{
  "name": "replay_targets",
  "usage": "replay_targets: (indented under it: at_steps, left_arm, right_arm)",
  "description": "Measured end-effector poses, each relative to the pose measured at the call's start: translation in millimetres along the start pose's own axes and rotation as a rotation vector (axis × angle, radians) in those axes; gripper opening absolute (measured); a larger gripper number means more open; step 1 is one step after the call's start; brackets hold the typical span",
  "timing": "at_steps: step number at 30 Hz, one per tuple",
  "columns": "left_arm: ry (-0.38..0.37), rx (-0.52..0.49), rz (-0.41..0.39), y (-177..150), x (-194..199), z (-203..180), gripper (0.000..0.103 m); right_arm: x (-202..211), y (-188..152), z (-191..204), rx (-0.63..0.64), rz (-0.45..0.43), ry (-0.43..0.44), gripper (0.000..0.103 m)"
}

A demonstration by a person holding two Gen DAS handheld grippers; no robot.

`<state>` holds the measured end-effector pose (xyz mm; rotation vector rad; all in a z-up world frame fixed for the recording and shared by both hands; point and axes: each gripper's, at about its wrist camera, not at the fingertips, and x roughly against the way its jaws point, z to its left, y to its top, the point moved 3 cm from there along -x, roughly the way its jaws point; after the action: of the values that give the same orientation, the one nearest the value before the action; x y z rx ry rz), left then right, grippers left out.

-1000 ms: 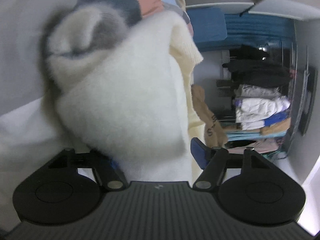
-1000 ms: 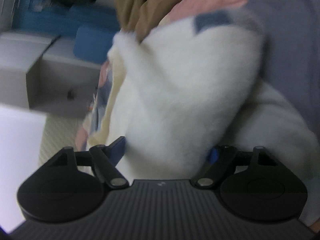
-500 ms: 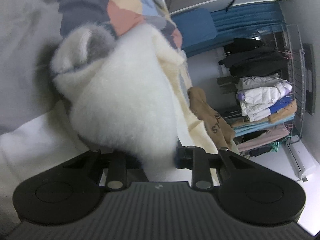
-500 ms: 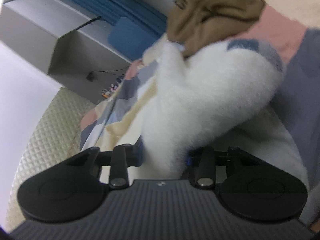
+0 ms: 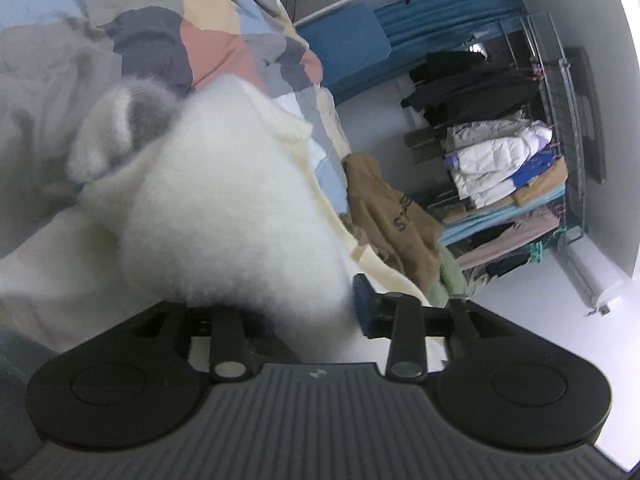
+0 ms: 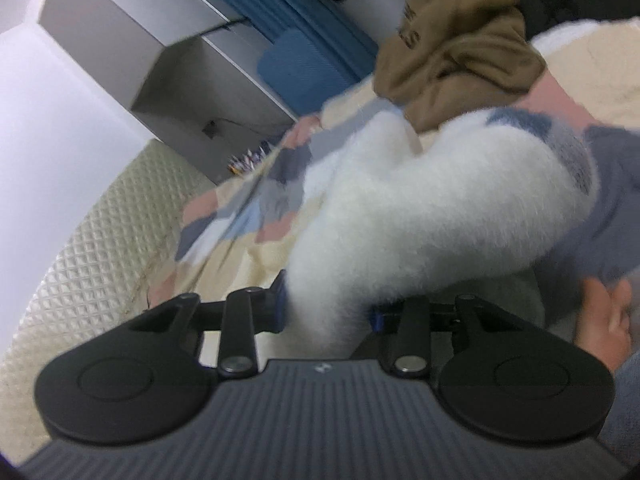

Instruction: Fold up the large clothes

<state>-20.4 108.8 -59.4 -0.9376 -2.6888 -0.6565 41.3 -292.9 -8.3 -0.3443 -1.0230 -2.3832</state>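
Since the earlier frames both wrist views had swung and rolled, bringing more of the room into sight behind the fluffy white fleece garment (image 5: 224, 216), while both pairs of jaws had first closed onto it and then eased slightly wider, the left more than the right. Left gripper (image 5: 308, 312): clenched on a bunched fold of the fleece, which filled the gap between its blue-tipped black fingers (image 5: 362, 304) and rose toward 11 o'clock, ending in a grey-lined cuff or hood edge. Right gripper (image 6: 328, 312): likewise grasping a thick roll of the same white fleece garment (image 6: 420, 216), which ran up toward 2 o'clock, where a grey-blue patch showed on it. Patchwork quilt of pink, grey, blue and cream panels (image 5: 208, 40): spread beneath and behind the garment, at 12 o'clock in the left view. Crumpled tan sweatshirt with dark lettering (image 5: 392, 216): lying on the quilt's edge at 3 o'clock of the fleece in the left view, at 1 o'clock in the right view. Metal clothes rack with dark hanging coats and stacked folded clothing (image 5: 504, 160): standing well apart at 3 o'clock. Blue cushion (image 6: 304, 64): at 12 o'clock in the right view, beside a grey cabinet (image 6: 152, 40). Bare hand of the person (image 6: 604, 320): partly visible at 3 o'clock of the right gripper.
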Motion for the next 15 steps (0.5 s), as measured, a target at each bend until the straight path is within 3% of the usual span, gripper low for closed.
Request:
replay_targets:
  at_steps: [2, 4, 10, 15]
  left_arm:
    - [-0.013, 0.005, 0.014, -2, 4, 4, 0.059]
    - [-0.035, 0.008, 0.023, -3, 3, 4, 0.073]
    - [-0.065, -0.027, 0.013, 2, 9, -4, 0.075]
    - [-0.111, -0.096, -0.025, 13, 19, -13, 0.076]
  right_arm:
    - [-2, 2, -3, -0.024, 0.015, -0.003, 0.048]
    - [-2, 5, -5, -0.043, 0.027, 0.004, 0.064]
    - [3, 8, -3, -0.058, 0.052, 0.044, 0.068]
    - [7, 23, 9, 0.008, 0.0, 0.095, 0.068]
